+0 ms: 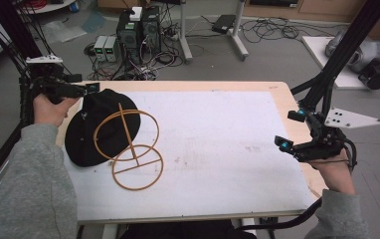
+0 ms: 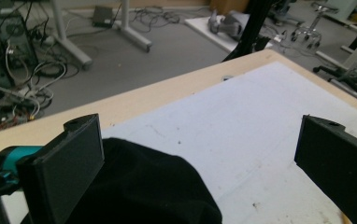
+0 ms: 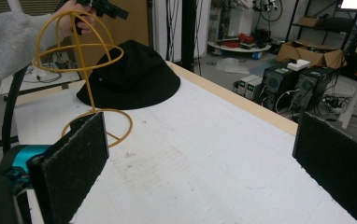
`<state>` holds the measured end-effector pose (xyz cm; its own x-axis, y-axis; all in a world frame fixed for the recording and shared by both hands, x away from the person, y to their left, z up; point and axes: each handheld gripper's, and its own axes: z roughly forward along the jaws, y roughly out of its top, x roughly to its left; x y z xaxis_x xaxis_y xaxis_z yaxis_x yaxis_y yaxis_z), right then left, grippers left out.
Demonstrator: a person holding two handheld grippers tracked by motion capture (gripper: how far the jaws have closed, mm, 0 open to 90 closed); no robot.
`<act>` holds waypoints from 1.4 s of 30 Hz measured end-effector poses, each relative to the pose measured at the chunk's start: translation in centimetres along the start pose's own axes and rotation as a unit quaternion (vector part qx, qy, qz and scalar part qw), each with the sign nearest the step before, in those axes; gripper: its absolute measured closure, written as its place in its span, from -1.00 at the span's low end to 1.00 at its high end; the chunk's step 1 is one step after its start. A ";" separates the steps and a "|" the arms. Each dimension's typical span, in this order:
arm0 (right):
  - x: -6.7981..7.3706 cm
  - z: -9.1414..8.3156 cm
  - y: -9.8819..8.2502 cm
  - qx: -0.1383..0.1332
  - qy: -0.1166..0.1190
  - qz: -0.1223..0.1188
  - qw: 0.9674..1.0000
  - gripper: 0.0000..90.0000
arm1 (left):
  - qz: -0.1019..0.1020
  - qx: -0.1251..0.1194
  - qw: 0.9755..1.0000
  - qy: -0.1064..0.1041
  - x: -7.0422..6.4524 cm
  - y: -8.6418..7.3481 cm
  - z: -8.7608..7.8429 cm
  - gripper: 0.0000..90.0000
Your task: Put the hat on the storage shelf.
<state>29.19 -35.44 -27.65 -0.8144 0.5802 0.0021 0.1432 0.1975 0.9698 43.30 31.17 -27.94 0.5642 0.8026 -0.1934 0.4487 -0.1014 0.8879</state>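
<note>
Now, with both tongs wide open and empty, the left tongs (image 1: 89, 89) should drop onto the black hat's (image 1: 91, 134) brim and close before lifting toward the wire stand (image 1: 131, 149).

person wears a grey sweatshirt; both sleeves (image 1: 34, 184) reach to the wrists, ribbed cuffs. left gripper (image 1: 89, 88): black body, teal accents by the jaws, flat rectangular black jaws with a small hole on the top edge. a grey three-cornered plate (image 1: 44, 59) sits on top at 12 o'clock. right gripper (image 1: 290, 129): same black build, teal spots near the jaw tips, jaw pads rough and fibrous. its grey plate (image 1: 351, 119) carries several dark screw holes. a thick black cable (image 1: 297, 219) trails from it toward 7 o'clock.
</note>
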 end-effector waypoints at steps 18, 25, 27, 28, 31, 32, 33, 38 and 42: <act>0.0 0.1 -0.2 0.007 0.001 0.004 1.000 -0.94 | -0.025 -0.019 0.999 0.035 1.9 -4.0 1.8 -0.93; 0.1 0.1 -0.1 0.010 0.003 0.004 1.000 -0.94 | -0.020 -0.004 0.999 0.041 1.6 -4.8 3.0 -0.93; 0.2 0.1 -0.1 0.009 0.003 0.003 1.000 -0.94 | -0.018 -0.004 0.999 0.045 1.6 -5.0 3.1 -0.93; 0.2 0.0 -0.1 0.009 0.004 0.004 1.000 -0.94 | -0.018 -0.004 0.999 0.045 1.6 -5.0 3.1 -0.93; 0.2 0.0 -0.1 0.008 0.002 0.005 1.000 -0.94 | -0.010 -0.006 0.998 0.060 1.5 -5.1 3.1 -0.83; 0.1 0.0 -0.1 0.009 0.001 0.004 1.000 -0.94 | -0.009 -0.008 0.998 0.065 1.4 -5.2 3.2 -0.82; 0.1 0.0 -0.2 0.012 0.002 0.005 1.000 -0.94 | -0.004 -0.006 0.998 0.068 1.4 -5.2 3.2 -0.82; 0.0 0.0 -0.3 0.014 0.001 0.008 1.000 -0.94 | 0.000 0.001 0.997 0.077 1.3 -5.4 3.5 -0.80; 0.0 0.0 -0.3 0.012 -0.001 0.008 1.000 -0.94 | -0.002 0.002 0.997 0.081 1.5 -5.7 3.5 -0.73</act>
<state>29.16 -35.52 -27.93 -0.8114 0.5843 0.0163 0.1691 0.2080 0.9634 44.02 30.94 -34.77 0.4439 0.8871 -0.1265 0.4537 -0.1008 0.8854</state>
